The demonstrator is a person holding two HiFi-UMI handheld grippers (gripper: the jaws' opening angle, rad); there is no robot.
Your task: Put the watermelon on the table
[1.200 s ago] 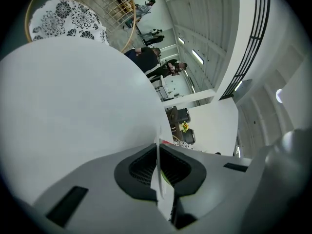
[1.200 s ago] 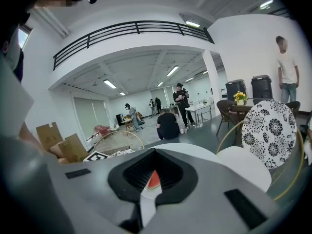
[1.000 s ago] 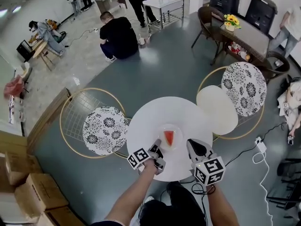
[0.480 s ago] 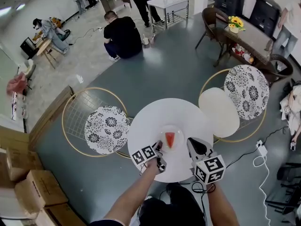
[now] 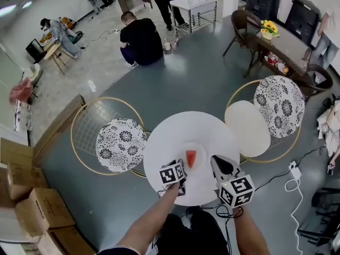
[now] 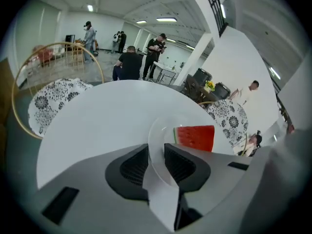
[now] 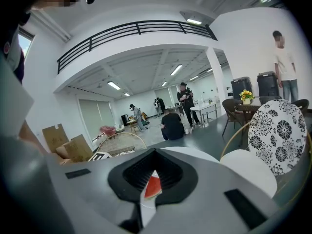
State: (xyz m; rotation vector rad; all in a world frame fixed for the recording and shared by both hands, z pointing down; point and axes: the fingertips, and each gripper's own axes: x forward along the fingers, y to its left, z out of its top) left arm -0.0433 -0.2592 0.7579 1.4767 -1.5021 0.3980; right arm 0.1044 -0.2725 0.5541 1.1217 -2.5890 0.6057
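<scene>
A red watermelon slice with a green rind lies on a small white plate on the near part of the round white table. My left gripper is at the plate's near-left rim. In the left gripper view the plate has its rim between the two dark pads, which are shut on it, with the watermelon slice just beyond. My right gripper hovers to the right of the plate, shut and holding nothing. Through the right gripper's pad opening I glimpse the slice.
Gold wire chairs with black-and-white patterned cushions stand at the table's left and right. A cream round seat touches the table's right side. Cardboard boxes are at bottom left. A person in black crouches farther back.
My left gripper has shifted right and turned, closing in on the plate's rim. The right gripper and the watermelon have stayed about where they were.
</scene>
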